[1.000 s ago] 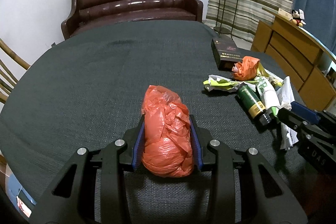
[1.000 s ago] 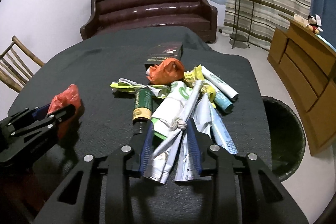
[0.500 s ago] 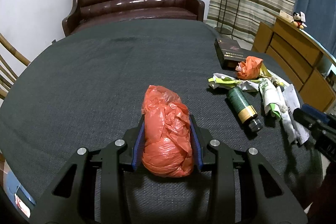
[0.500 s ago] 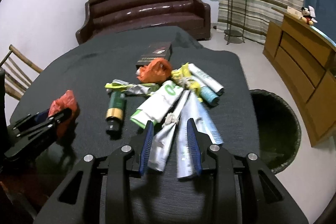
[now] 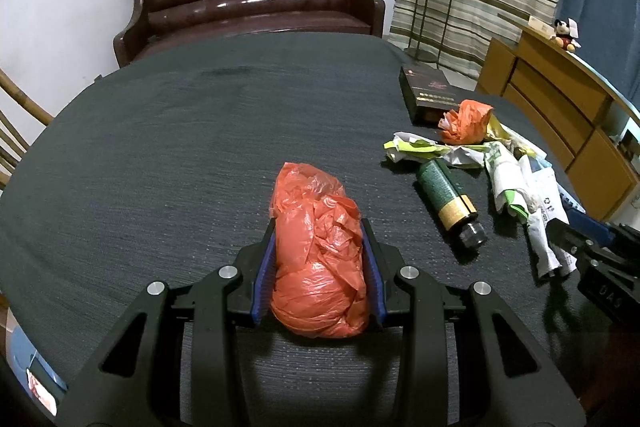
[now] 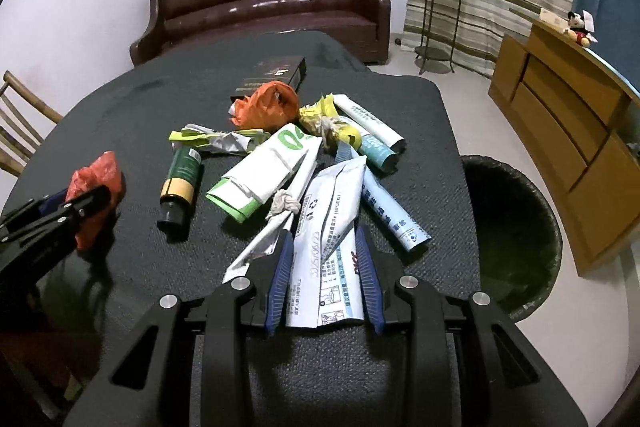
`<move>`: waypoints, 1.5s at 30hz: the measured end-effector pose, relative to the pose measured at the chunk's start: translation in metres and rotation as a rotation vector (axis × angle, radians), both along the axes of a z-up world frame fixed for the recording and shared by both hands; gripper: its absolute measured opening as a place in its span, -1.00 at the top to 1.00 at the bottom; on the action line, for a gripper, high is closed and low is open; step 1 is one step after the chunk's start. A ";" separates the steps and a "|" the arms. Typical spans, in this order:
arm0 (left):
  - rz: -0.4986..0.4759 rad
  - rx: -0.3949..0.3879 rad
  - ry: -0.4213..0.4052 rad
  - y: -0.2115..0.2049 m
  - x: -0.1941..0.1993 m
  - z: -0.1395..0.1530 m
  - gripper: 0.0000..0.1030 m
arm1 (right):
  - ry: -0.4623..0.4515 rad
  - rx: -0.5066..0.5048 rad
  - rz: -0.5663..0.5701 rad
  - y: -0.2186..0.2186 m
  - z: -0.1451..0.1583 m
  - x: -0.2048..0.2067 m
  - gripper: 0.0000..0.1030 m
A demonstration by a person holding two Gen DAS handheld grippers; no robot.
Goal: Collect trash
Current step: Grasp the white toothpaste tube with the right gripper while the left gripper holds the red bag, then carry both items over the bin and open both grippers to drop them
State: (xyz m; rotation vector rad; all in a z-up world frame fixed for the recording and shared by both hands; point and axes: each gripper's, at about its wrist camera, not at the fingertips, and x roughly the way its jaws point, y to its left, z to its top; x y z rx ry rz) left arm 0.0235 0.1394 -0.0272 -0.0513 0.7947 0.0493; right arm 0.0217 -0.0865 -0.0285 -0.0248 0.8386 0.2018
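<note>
my left gripper (image 5: 318, 247) clamped on crinkly red bag (image 5: 318, 255) on dark woven table (image 5: 160, 147) | my right gripper (image 6: 323, 259) clamped on flat white pouch (image 6: 326, 267) at pile's near edge | around: green bottle (image 6: 180, 179), orange bag (image 6: 266, 105), tubes, dark box (image 6: 274, 73) | black bin (image 6: 516, 239) on floor right of table

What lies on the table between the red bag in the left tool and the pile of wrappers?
A green bottle with a gold band lies between the red bag and the wrappers, seen in both wrist views.
</note>
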 end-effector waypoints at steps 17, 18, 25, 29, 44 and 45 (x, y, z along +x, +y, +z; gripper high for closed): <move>-0.002 -0.001 -0.003 -0.003 -0.001 -0.001 0.29 | 0.016 0.004 0.030 0.006 -0.004 -0.001 0.43; -0.002 -0.001 -0.003 -0.003 -0.002 -0.001 0.29 | 0.014 0.006 0.030 0.006 -0.003 -0.001 0.43; 0.003 -0.004 -0.022 -0.007 -0.006 0.005 0.29 | -0.012 0.040 0.036 0.002 0.004 -0.006 0.46; -0.008 -0.010 -0.058 -0.014 -0.011 0.015 0.29 | -0.035 0.064 0.042 -0.003 0.013 -0.010 0.46; -0.149 -0.024 -0.143 -0.087 0.000 0.047 0.29 | -0.154 0.065 -0.078 -0.062 0.040 0.000 0.46; -0.164 -0.026 -0.147 -0.095 0.002 0.048 0.29 | -0.160 0.058 -0.101 -0.072 0.040 0.003 0.46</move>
